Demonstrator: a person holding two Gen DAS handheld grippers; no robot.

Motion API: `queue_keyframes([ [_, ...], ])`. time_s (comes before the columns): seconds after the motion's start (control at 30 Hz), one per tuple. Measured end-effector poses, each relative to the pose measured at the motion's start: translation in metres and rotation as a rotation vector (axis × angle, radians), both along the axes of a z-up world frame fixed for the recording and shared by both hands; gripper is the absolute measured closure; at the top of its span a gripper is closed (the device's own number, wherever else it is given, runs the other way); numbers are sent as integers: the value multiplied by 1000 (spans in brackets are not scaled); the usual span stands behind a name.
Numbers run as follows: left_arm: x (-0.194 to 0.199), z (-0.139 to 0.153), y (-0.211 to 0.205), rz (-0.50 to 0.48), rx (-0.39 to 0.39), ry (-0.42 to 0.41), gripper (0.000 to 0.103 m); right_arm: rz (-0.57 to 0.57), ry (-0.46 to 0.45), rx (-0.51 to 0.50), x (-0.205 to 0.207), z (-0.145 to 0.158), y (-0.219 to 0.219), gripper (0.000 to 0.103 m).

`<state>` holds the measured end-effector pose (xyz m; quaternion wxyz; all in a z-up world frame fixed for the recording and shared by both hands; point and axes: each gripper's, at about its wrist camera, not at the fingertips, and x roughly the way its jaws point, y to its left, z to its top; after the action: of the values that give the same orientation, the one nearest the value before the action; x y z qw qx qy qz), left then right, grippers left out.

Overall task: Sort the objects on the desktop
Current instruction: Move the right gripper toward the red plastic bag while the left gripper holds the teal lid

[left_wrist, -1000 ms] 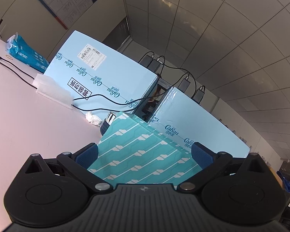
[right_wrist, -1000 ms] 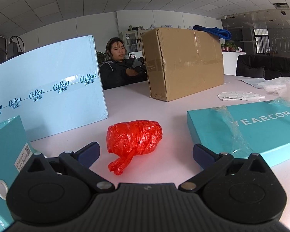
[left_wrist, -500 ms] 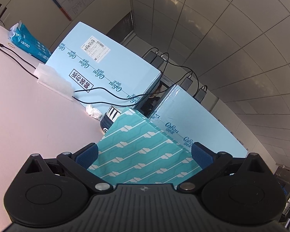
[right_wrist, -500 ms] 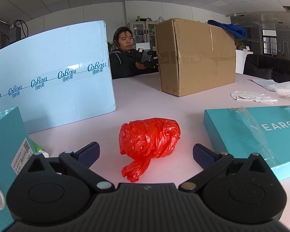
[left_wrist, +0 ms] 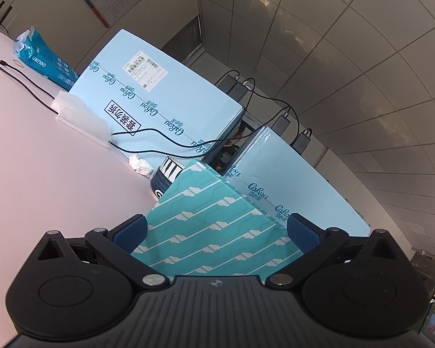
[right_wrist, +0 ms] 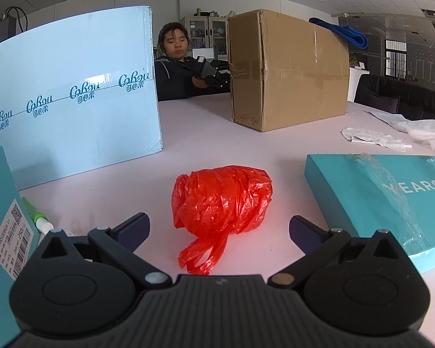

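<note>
A teal box (left_wrist: 214, 217) with a white line pattern sits tilted between the blue pads of my left gripper (left_wrist: 216, 232), which is shut on it. In the right wrist view the same teal box (right_wrist: 3, 203) stands at the far left, its barcode label facing me. A crumpled red plastic bag (right_wrist: 221, 197) lies on the pale table, just ahead of and between the fingers of my right gripper (right_wrist: 219, 229). That gripper is open and touches nothing.
Two light blue cartons (left_wrist: 159, 101) (left_wrist: 290, 185) stand behind the held box, with a black cable (left_wrist: 29, 87), white foam (left_wrist: 81, 116) and a tissue pack (left_wrist: 40, 58) to the left. Right view: flat teal box (right_wrist: 385, 197), cardboard box (right_wrist: 287, 69), green tube (right_wrist: 36, 217), seated person (right_wrist: 177, 66).
The right gripper has swung so the red bag now sits centred between its fingers and closer. The left gripper has tipped further up with the teal box still in it.
</note>
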<state>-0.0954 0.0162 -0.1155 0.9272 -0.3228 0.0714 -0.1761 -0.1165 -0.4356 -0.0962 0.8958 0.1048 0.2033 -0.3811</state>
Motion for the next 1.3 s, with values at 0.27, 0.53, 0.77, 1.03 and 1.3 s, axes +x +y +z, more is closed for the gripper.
queue_keyframes([
  [0.27, -1, -1, 2, 5, -13, 0, 0, -14, 16, -38, 8, -1, 3, 0],
  [0.53, 1, -2, 3, -3, -12, 12, 0, -16, 36, -37, 14, -1, 2, 0],
  [0.77, 7, -3, 4, -5, -21, 47, 0, -19, 95, -26, 27, 6, 0, 0],
  [1.03, 7, -3, 5, 4, -23, 55, 0, 8, 148, -2, 38, 24, -1, 0],
  [1.3, 7, -3, 5, 1, -21, 59, 0, 32, 175, 1, 38, 36, -8, 0],
])
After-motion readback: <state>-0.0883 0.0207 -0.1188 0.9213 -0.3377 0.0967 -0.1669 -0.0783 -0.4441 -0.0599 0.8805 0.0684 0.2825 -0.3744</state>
